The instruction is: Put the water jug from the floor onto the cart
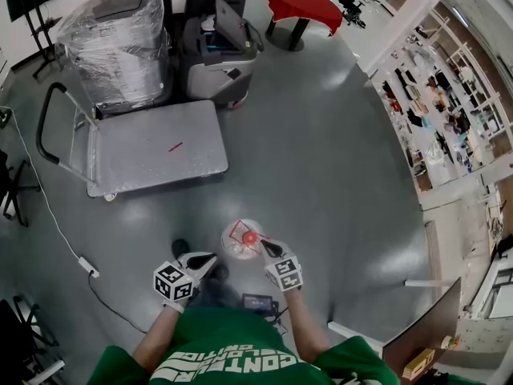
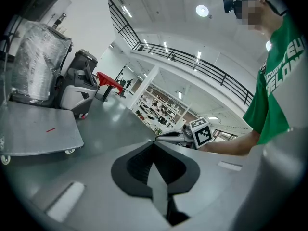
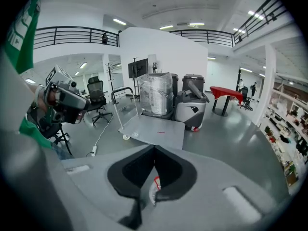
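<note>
The water jug (image 1: 242,240), clear with a red cap, stands on the grey floor just in front of the person. My left gripper (image 1: 210,260) is to its left, jaws shut and empty, tips a little short of the jug. My right gripper (image 1: 266,249) is at the jug's right edge, shut, its tips by the cap. In the right gripper view a sliver of the jug (image 3: 154,188) with red trim shows under the closed jaws. The flat grey cart (image 1: 152,147) with its black push handle (image 1: 46,123) stands further ahead to the left, and also appears as the cart (image 3: 156,131) and the cart (image 2: 33,129).
Behind the cart are a plastic-wrapped pallet (image 1: 116,42) and a grey floor machine (image 1: 218,53). A red table (image 1: 300,3) stands further back. A power strip with cable (image 1: 86,266) lies on the left floor, a small black device (image 1: 258,301) by the person's feet, and shelving (image 1: 449,111) on the right.
</note>
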{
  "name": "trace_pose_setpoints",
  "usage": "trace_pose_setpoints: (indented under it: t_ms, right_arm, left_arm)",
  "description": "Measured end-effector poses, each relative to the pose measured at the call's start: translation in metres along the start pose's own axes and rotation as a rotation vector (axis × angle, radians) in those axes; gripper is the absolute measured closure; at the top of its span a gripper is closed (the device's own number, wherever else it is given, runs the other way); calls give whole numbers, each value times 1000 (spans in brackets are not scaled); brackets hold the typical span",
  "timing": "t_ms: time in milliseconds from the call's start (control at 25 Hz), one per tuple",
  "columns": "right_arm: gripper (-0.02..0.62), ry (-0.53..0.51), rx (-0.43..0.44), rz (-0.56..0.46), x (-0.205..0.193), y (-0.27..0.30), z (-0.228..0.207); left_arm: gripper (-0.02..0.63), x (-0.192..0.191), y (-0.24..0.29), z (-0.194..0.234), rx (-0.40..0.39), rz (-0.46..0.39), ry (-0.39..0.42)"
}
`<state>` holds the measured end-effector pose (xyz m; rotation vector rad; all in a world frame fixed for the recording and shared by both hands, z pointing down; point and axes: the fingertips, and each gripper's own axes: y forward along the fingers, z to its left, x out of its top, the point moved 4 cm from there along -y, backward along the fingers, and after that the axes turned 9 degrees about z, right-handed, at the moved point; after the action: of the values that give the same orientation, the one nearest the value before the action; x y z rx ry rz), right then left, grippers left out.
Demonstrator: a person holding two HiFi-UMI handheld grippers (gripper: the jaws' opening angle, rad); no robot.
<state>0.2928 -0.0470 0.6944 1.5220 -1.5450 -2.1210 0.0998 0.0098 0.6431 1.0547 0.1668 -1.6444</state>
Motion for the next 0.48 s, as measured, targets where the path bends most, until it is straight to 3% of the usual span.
trace_pose_setpoints:
  t_ms: [480]
  right_arm:
    - [601, 47, -52, 17, -21, 41, -27]
  left_arm:
    - [595, 0, 5, 10, 0, 22, 23]
